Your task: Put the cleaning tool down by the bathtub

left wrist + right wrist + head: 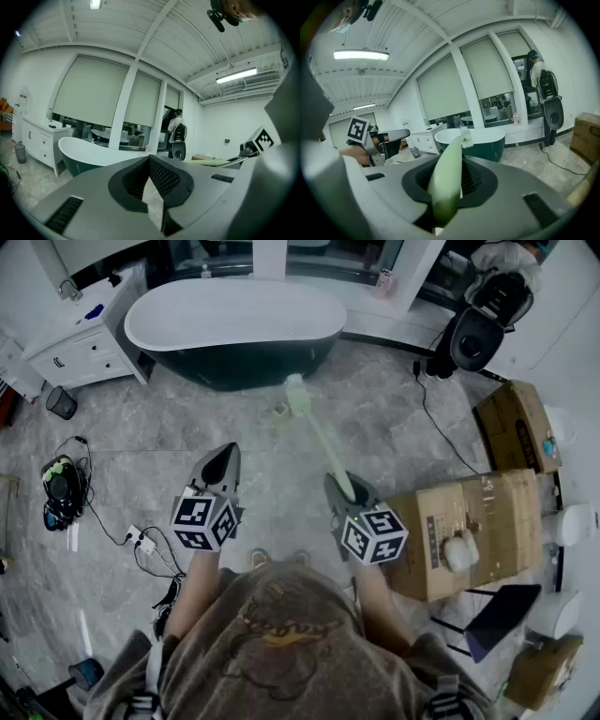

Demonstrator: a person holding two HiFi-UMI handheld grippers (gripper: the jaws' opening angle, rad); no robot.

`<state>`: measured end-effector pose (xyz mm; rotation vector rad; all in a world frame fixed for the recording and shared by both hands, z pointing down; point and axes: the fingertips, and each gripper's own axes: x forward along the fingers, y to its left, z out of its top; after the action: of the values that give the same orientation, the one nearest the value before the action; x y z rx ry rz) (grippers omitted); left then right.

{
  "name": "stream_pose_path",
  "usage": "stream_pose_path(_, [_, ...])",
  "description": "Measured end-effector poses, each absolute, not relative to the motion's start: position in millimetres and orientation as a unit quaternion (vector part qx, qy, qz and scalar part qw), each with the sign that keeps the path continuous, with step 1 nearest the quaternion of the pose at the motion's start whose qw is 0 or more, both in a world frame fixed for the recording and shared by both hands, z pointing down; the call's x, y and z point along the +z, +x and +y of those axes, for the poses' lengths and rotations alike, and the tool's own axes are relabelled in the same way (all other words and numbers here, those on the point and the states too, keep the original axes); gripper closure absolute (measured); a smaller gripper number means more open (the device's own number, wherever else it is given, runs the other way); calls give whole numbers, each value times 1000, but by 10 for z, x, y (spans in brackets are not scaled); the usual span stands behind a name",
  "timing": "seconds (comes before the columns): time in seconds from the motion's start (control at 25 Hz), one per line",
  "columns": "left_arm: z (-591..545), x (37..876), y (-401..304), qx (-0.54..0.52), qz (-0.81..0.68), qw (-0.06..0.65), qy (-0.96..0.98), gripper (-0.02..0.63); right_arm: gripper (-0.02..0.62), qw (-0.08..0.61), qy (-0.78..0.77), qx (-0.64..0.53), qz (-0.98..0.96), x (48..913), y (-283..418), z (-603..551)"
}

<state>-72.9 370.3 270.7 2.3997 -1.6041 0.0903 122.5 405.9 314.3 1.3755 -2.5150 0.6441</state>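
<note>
Brush in my right gripper, short of the tub

My right gripper (339, 486) is clamped on the handle of the pale green brush (319, 432). The brush runs out from the jaws toward 11 o'clock, its bristled head near the tub (234, 345) but apart from it. The tub lies across the floor (187, 437) at 12 o'clock. My left gripper (223, 463) hangs at 9 o'clock of the right one, jaws together with nothing between them. A cardboard box (469, 521) sits at 3 o'clock.
</note>
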Motion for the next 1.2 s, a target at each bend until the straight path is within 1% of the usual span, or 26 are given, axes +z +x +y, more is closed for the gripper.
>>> stream_pose_path(0.28, [3710,2752,-726,33,-546,131,827,604,514,97,475,220,-846,3156,1308,4045])
stream_pose_path(0.44, [3710,2768,-803,38,-540,132,830,604,514,77,467,223,-852,3094,1249,4073])
stream_pose_path(0.8, [3692,2877,-1012,44,-516,126,846,604,514,67,489,221,-841,3158,1140,4165])
stream_pose_path(1.04, [3565,3013,-1112,49,-512,136,847,604,514,61,502,223,-834,3226,1084,4060])
stream_pose_path(1.2, [3369,3096,-1096,49,-512,140,846,604,514,58,505,217,-833,3270,1123,3792])
